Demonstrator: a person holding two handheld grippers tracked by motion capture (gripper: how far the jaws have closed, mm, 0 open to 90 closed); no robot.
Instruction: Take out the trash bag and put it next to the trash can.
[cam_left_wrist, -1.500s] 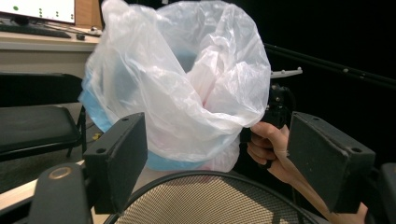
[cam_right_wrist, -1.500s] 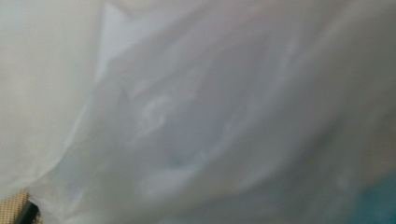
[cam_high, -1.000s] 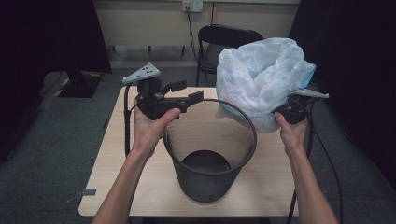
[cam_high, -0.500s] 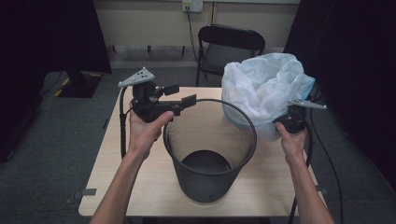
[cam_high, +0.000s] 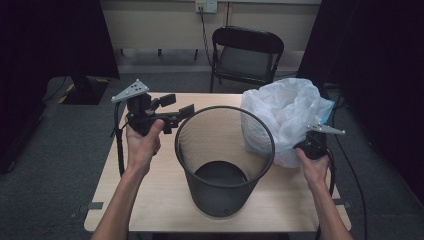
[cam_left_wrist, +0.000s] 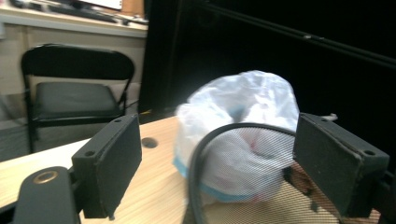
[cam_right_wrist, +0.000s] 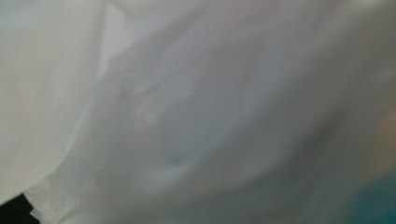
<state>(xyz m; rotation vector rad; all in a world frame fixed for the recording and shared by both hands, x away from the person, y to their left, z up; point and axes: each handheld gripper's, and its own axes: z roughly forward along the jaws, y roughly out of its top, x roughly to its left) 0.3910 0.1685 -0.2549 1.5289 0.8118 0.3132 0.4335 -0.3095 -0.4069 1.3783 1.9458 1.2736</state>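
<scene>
I keep the right tool (cam_high: 305, 145) clamped on the white plastic bag (cam_high: 280, 117), left tool (cam_high: 182, 112) apart beside the mesh wastebasket (cam_high: 222, 160) rim, ready to steady it.

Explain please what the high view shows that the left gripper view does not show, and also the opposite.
High view alone: the whole black mesh bin upright on the table, the person's two hands, the left gripper beside the bin's rim and the right gripper pressed against the white plastic bag.
Left gripper view alone: its own two jaws from close up, wide apart, with the bin's rim between them.
Both: bin, bag, tabletop and the folding chair.
</scene>
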